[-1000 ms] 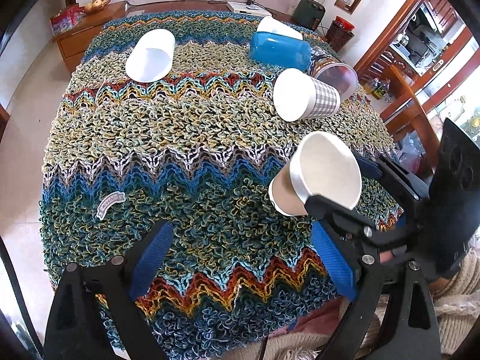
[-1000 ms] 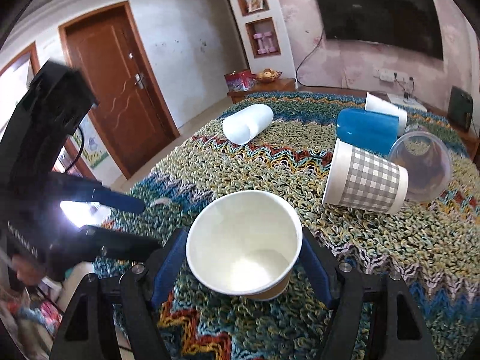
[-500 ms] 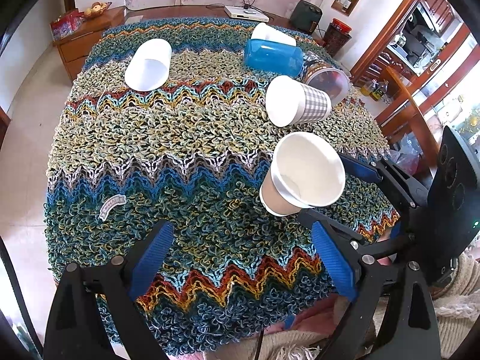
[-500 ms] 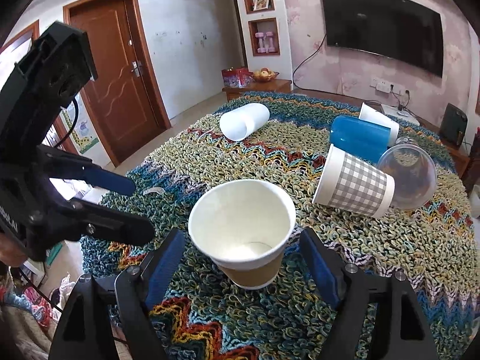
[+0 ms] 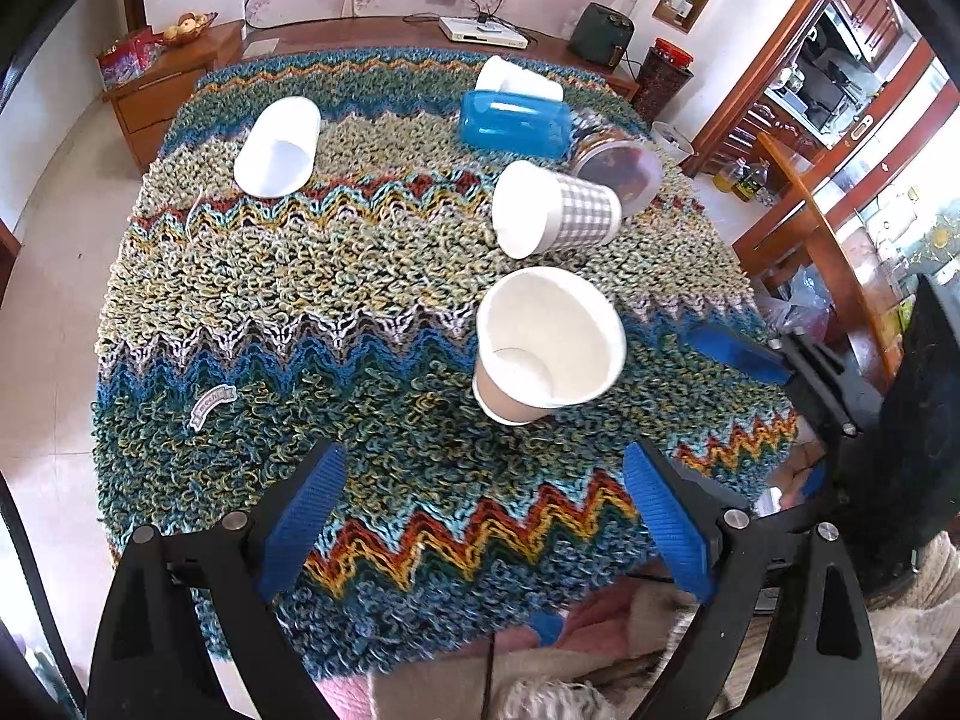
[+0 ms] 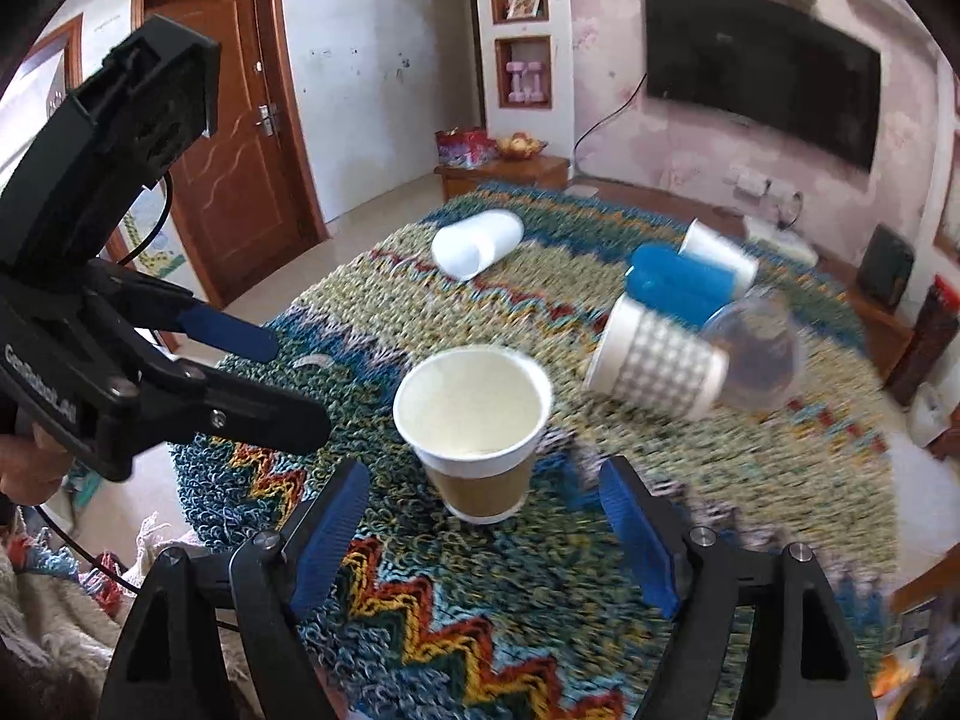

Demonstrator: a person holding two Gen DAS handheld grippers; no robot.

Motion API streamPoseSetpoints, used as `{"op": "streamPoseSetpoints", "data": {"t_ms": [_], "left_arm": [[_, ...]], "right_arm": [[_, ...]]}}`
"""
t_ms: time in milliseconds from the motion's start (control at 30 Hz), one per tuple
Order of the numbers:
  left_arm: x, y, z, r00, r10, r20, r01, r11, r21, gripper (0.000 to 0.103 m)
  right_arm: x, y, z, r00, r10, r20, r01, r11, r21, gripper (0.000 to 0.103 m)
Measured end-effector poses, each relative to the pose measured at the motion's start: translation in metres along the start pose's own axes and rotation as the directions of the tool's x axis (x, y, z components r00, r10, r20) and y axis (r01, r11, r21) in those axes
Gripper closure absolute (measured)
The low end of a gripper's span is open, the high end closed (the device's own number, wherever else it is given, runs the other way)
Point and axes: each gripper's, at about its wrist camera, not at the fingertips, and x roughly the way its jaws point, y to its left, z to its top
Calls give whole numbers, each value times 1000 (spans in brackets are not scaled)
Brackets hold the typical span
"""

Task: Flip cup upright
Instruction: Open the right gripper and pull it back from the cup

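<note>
A brown paper cup with a white rim (image 5: 546, 348) stands upright, mouth up, on the knitted zigzag cloth (image 5: 336, 276); it also shows in the right wrist view (image 6: 477, 432). My right gripper (image 6: 483, 531) is open and empty just behind the cup, not touching it; it shows at the right of the left wrist view (image 5: 738, 348). My left gripper (image 5: 486, 516) is open and empty, nearer the table's front edge, left of the cup.
Several cups lie on their sides farther back: a checked cup (image 5: 555, 210), a white cup (image 5: 279, 144), a blue cup (image 5: 513, 123), a clear cup (image 5: 621, 165) and another white cup (image 5: 516, 78). A wooden chair (image 5: 804, 222) stands at the right.
The right gripper turned the brown cup upright, set it on the cloth, opened and drew back. The left gripper rose and pulled back slightly.
</note>
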Motion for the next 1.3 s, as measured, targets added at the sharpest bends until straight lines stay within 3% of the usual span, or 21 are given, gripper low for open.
{"op": "streamPoseSetpoints", "data": {"t_ms": [367,633,833,1100,1300], "left_arm": [[-60,-39,11,986,95,137,-100,994,31,8],[-95,-53,19,951,169,258,-183,982,34,8],[-107,-55,27,929,199,312,-210,978,2,8],[-113,-62,37,901,245,358,-244,969,-48,8],[-114,-69,37,875,288,389,-287,956,-62,8]], "right_arm": [[-65,5,35,982,-188,-1,188,982,-1,23],[-87,-11,62,963,-267,-28,268,950,158,23],[-105,-25,77,963,-271,-6,261,922,286,23],[-122,-31,89,929,-369,31,333,870,363,23],[-128,-30,90,891,-451,59,394,829,397,23]]}}
